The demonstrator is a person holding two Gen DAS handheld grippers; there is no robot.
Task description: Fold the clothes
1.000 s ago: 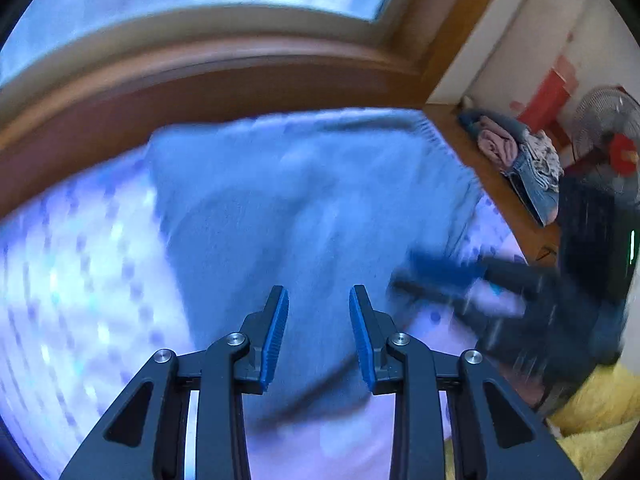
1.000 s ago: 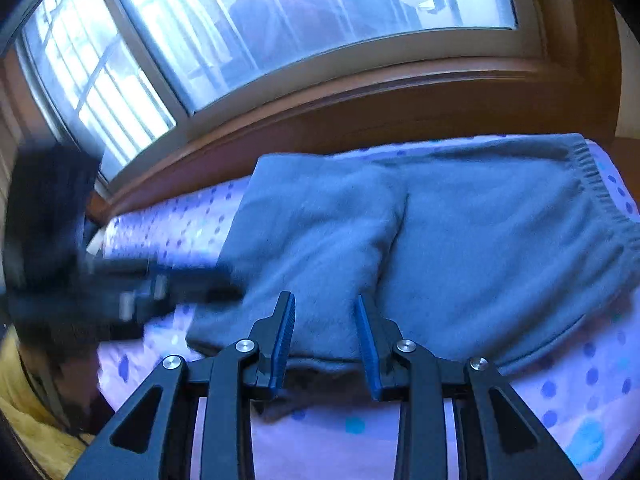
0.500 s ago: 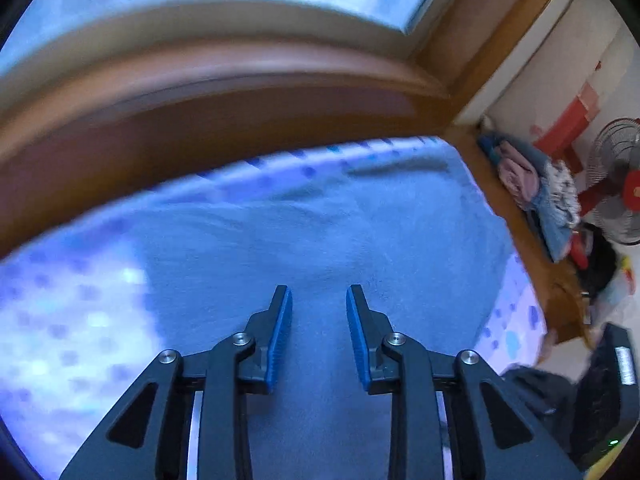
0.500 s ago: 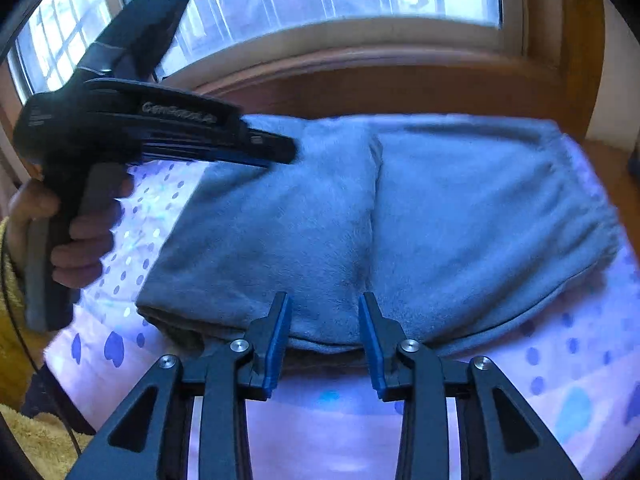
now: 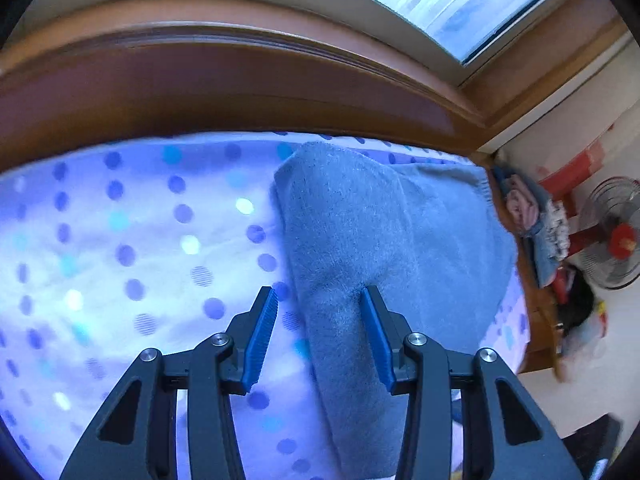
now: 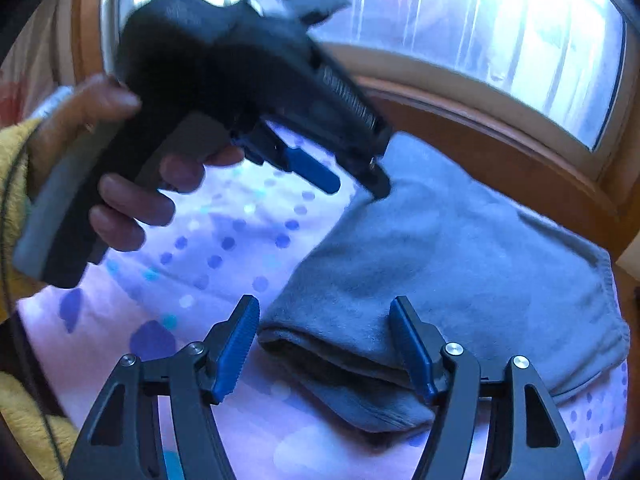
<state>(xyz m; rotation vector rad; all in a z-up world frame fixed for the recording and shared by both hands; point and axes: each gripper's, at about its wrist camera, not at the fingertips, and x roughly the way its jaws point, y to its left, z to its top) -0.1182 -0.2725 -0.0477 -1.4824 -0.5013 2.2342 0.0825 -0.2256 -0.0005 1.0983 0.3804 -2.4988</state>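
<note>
Jaws, left gripper: standing spread, straddling the left folded edge of the grey garment, nothing pinched; probably lining up a grip.
Jaws, right gripper: spread, framing the near layered corner at lower centre.
Garment: lying folded on the dotted bed sheet, centre-right.
Change: half a second ago both jaws were narrower; the left gripper is now sitting at the garment's edge.

- In front of me the bed carries a pale lilac sheet dotted in blue and turquoise.
- A grey fleece garment, folded over, lies flat on the sheet, its doubled edge toward me.
- The bed's far side meets a brown wooden ledge.
</note>
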